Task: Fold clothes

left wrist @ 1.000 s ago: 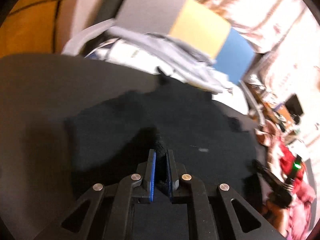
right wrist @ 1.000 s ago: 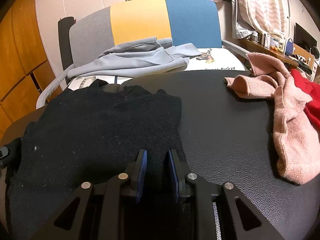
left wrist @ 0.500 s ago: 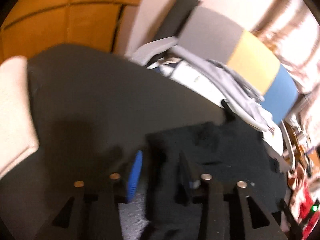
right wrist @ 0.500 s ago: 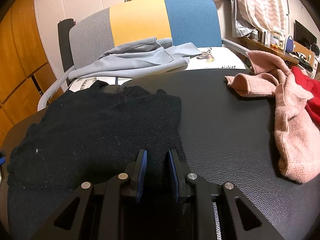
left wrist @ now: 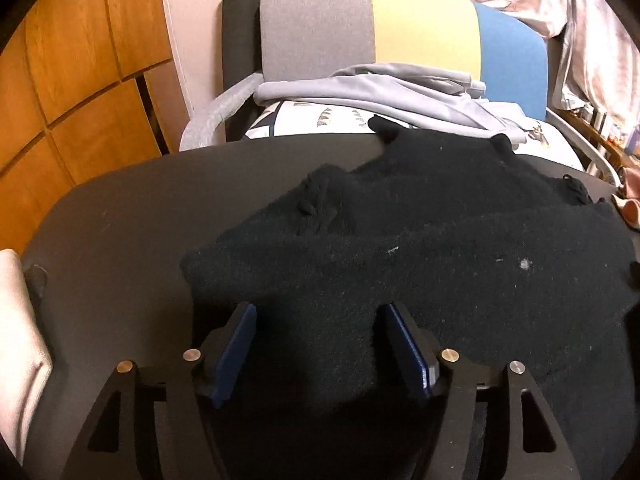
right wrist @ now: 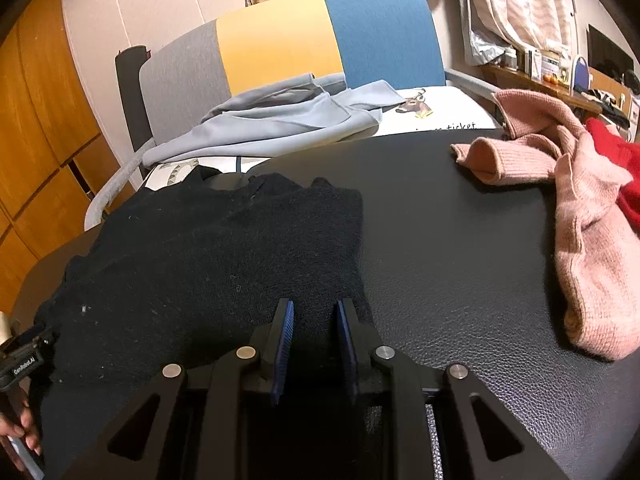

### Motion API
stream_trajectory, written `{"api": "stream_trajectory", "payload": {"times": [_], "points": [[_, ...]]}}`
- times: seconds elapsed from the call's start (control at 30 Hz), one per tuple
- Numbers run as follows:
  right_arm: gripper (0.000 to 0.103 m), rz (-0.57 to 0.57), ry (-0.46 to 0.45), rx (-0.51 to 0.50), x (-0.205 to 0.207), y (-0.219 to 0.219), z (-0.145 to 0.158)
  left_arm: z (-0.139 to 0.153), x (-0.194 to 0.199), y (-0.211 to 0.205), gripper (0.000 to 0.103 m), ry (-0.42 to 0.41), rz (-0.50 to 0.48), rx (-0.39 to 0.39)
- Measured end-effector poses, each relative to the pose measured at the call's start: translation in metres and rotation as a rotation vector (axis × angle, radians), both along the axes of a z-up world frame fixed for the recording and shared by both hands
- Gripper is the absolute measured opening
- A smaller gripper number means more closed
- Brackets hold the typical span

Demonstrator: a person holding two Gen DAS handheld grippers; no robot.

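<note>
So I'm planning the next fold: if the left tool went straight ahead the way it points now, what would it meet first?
Most likely the black fuzzy knit garment itself: the open left tool already straddles its near edge on the dark round table. Beyond lies the grey, yellow and blue chair, though depth is unclear.

We see warm, dim indoor light in both views. Fisheye bending curves the edges; the black sweater (left wrist: 420,264) loses detail.

left gripper (left wrist: 316,320) — jaws wide | black sweater (left wrist: 420,248) — on table (left wrist: 132,216)
</note>
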State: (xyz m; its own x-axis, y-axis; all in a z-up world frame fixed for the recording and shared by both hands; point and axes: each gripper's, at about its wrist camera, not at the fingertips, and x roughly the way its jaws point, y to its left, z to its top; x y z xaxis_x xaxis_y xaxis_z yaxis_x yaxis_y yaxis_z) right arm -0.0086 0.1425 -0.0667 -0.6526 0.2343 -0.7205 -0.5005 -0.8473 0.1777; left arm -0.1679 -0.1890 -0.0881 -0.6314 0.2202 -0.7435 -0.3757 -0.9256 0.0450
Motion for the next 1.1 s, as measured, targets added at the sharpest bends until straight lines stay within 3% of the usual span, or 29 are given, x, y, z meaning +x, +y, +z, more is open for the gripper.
{"api": "stream_trajectory", "payload": {"times": [0.17,0.2,0.27,0.3,0.37,0.47,0.53,0.67,0.83,1.0,1.1], "points": [[0.023,0.117,-0.126,0.119,-0.014,-0.014,0.012,0.016,-0.014,-0.007,0.07,-0.075,-0.033,0.031],[0.023,0.141,-0.114,0.118,-0.017,-0.014,0.017,0.024,-0.023,-0.006,0.07,-0.084,-0.031,0.062],[0.023,0.182,-0.014,0.03,-0.026,-0.004,0.035,0.041,-0.04,-0.002,0.075,-0.101,-0.027,0.127],[0.027,0.197,0.034,-0.042,-0.035,0.003,0.042,0.049,-0.048,0.0,0.082,-0.11,-0.025,0.16],[0.029,0.221,0.101,-0.199,-0.06,0.02,0.051,0.062,-0.076,0.013,0.085,-0.11,-0.019,0.194],[0.03,0.275,0.073,-0.408,-0.125,0.04,0.044,0.069,-0.121,0.044,0.09,-0.137,-0.025,0.163],[0.03,0.271,0.057,-0.481,-0.164,0.051,0.035,0.065,-0.152,0.066,0.09,-0.192,-0.016,0.137],[0.033,0.282,0.013,-0.57,-0.227,0.06,0.014,0.042,-0.199,0.104,0.09,-0.339,-0.036,0.108],[0.034,0.292,-0.086,-0.646,-0.28,0.06,-0.021,0.022,-0.227,0.134,0.09,-0.408,-0.063,0.092],[0.034,0.272,-0.046,-0.738,-0.301,0.069,-0.038,0.017,-0.24,0.152,0.096,-0.385,-0.088,0.118],[0.029,0.273,-0.036,-0.72,-0.309,0.066,-0.041,0.014,-0.247,0.165,0.095,-0.373,-0.101,0.122]]}}
